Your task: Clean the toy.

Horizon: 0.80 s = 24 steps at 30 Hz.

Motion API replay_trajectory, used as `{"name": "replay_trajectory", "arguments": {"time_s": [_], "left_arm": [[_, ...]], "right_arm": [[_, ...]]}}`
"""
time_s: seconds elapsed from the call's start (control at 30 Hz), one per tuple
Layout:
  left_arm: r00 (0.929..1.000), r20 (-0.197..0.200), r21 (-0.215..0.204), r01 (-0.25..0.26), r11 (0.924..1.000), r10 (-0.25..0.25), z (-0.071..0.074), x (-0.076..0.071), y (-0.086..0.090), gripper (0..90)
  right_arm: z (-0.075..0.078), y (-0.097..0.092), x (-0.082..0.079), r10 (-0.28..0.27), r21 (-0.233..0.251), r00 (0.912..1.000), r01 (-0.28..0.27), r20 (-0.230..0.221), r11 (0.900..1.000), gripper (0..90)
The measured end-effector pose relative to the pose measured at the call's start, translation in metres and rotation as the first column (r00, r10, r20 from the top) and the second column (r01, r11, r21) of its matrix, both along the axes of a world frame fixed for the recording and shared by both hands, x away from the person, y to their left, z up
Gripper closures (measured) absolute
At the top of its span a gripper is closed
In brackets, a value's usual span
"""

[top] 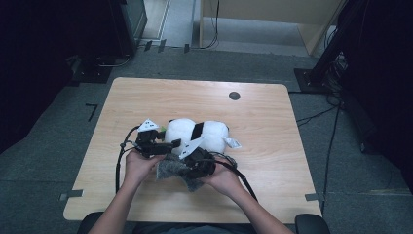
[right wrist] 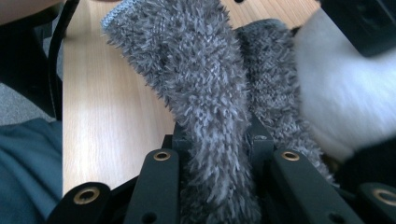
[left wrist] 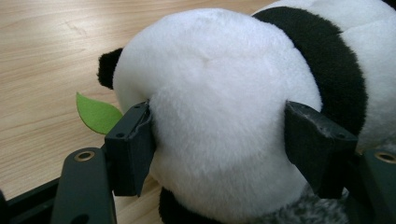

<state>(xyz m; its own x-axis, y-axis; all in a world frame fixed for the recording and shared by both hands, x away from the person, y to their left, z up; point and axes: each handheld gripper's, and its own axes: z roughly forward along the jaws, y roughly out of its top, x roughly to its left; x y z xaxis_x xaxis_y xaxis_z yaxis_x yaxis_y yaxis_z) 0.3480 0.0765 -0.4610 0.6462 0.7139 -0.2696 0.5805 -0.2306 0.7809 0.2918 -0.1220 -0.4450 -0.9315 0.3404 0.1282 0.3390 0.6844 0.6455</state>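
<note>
A black-and-white plush panda (top: 199, 132) lies on its side at the middle of the wooden table (top: 263, 112). My left gripper (top: 171, 143) is shut on the panda's white head (left wrist: 215, 116), one pad pressed into each side of it, with a green felt leaf (left wrist: 97, 113) sticking out beside the head. My right gripper (top: 189, 157) is shut on a fuzzy grey cloth (right wrist: 205, 88), which runs up between its jaws. In the high view the grey cloth (top: 171, 168) lies bunched against the panda's near side, between my two hands.
A white tag (top: 233, 143) sticks out of the panda's right end. A dark round grommet (top: 234, 95) is set into the far part of the table. Cables trail from both grippers across the near part of the table.
</note>
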Motion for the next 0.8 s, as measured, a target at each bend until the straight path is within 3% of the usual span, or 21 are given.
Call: {"name": "replay_trajectory", "arguments": {"time_s": [0.2,0.33,0.6,0.8], "left_arm": [[1.0000,0.002,0.004,0.001,1.0000,-0.001,0.000,0.000,0.000,28.7],[1.0000,0.009,0.016,-0.001,0.9999,0.000,-0.001,0.000,-0.001,28.9],[0.9999,0.012,0.022,-0.003,0.9997,0.003,-0.002,-0.001,-0.001,28.9],[0.9999,0.017,0.022,-0.004,0.9997,0.003,-0.003,-0.001,-0.002,28.9]], "right_arm": [[-0.007,0.010,0.016,-0.035,-0.030,0.9992,0.036,0.020,0.9989,72.8],[-0.010,0.007,0.024,-0.066,-0.022,0.9978,0.066,0.003,0.9976,73.0],[-0.006,-0.006,0.025,-0.098,-0.020,0.9951,0.098,0.011,0.9950,72.6],[-0.005,-0.021,0.024,-0.137,0.003,0.9905,0.137,-0.012,0.9906,72.6]]}}
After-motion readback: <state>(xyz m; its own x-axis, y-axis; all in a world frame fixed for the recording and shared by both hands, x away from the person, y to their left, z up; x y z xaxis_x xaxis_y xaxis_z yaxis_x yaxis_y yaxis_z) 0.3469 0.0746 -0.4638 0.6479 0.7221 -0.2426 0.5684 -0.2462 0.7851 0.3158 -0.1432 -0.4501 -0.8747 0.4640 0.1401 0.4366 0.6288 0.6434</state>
